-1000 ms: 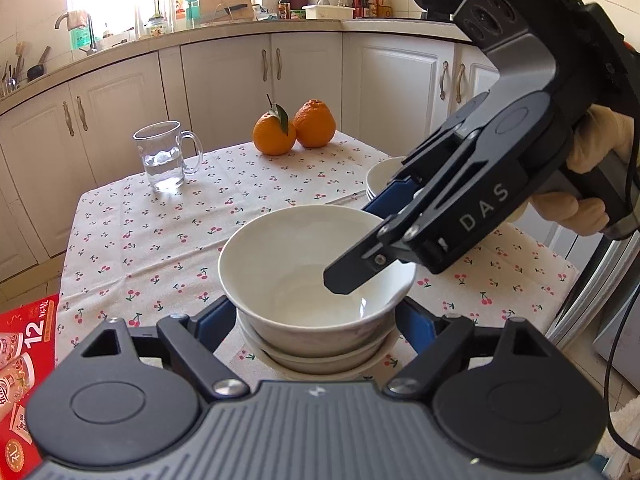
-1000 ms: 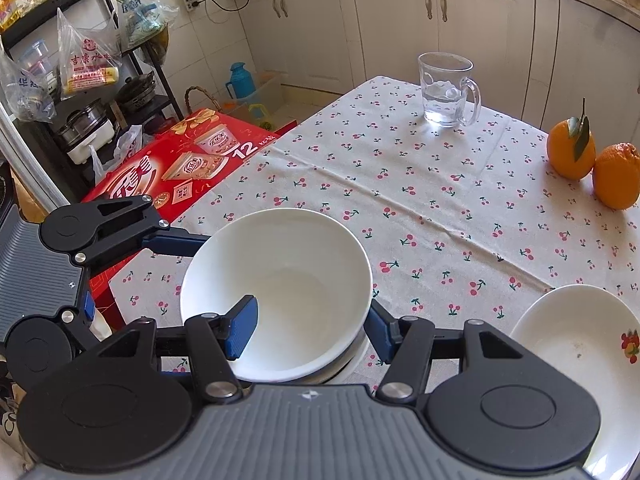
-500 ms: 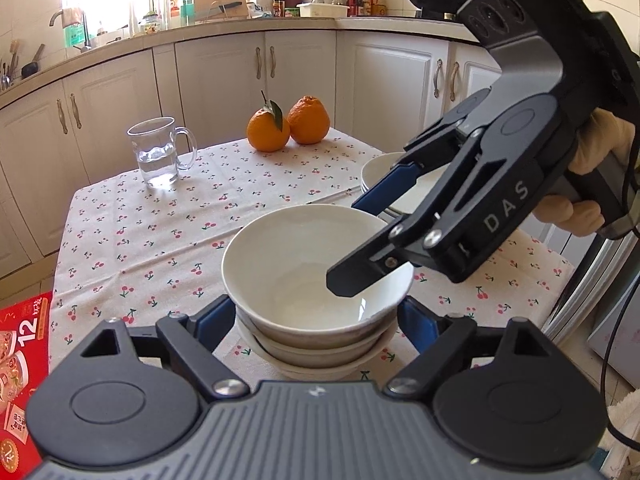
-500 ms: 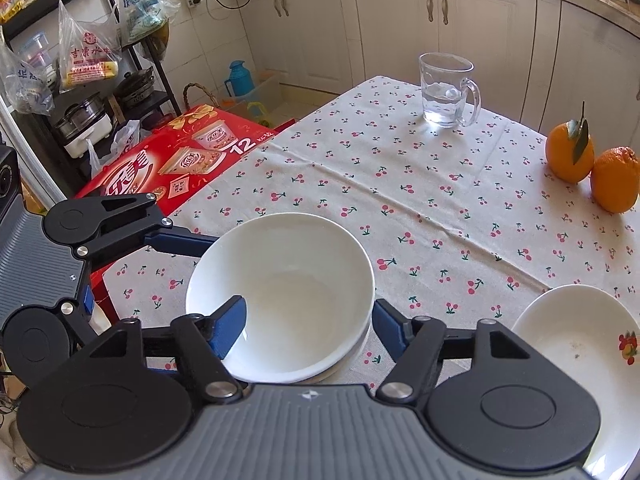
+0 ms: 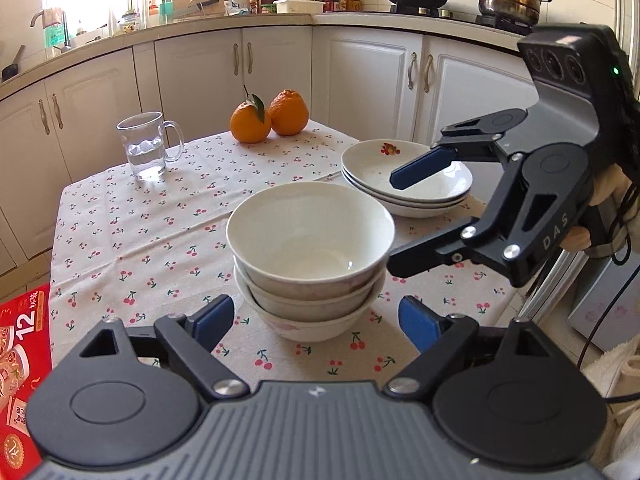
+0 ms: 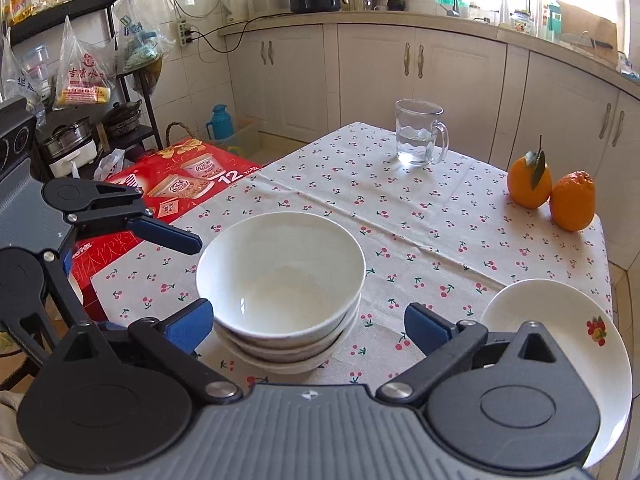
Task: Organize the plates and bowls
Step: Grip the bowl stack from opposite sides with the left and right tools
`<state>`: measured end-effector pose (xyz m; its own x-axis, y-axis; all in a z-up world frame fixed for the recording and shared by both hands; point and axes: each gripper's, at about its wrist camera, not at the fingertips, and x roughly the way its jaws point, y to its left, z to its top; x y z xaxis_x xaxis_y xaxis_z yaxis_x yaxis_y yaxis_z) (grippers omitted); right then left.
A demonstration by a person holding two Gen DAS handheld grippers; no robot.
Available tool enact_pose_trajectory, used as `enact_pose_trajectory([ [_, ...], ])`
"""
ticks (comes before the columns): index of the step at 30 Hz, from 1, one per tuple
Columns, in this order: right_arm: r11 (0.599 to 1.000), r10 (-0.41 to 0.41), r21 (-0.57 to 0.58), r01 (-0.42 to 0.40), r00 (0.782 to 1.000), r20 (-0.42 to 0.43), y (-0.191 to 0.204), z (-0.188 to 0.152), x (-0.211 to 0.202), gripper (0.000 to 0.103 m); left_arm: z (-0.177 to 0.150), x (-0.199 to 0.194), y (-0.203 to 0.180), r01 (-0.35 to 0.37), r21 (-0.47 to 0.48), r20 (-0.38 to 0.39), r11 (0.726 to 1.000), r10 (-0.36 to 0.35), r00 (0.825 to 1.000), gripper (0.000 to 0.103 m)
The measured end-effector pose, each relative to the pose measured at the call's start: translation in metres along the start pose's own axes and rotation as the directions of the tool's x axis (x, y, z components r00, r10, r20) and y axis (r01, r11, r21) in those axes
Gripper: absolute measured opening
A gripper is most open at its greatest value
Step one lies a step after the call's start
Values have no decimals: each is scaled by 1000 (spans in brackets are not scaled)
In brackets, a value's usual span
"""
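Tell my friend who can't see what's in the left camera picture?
Three white bowls sit stacked on a cherry-print tablecloth, between the open left gripper and the open right gripper. Behind are stacked plates, two oranges and a water mug.

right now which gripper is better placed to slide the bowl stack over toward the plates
Left, probably. The left gripper is open with the bowl stack just ahead between its fingers, plates beyond. The right gripper, jaws just opened and empty, sits on the plate side.

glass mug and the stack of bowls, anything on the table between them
Nothing: only bare cherry-print tablecloth lies between the glass mug and the stack of bowls, clearest in the right wrist view.
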<state>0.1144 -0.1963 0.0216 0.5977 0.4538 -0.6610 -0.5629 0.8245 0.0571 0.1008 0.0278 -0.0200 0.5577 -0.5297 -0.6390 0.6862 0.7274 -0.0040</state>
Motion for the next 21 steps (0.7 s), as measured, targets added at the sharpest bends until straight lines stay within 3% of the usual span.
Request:
enact_pose_trajectory([
  [10,986,-107,-128,103,994,-26,26,-44,24,103,-14,18,25,36,42,-62,998,-34,998,89],
  [16,981,-123,-155,117,992,-30,31,-50,38,103,-10,35,35,101,89,-95,991,-92,991,89],
  [21,986,-72,-150,68,997,-25,28,-47,44,103,-6,49,39,171,154,-137,973,-150,979,89],
])
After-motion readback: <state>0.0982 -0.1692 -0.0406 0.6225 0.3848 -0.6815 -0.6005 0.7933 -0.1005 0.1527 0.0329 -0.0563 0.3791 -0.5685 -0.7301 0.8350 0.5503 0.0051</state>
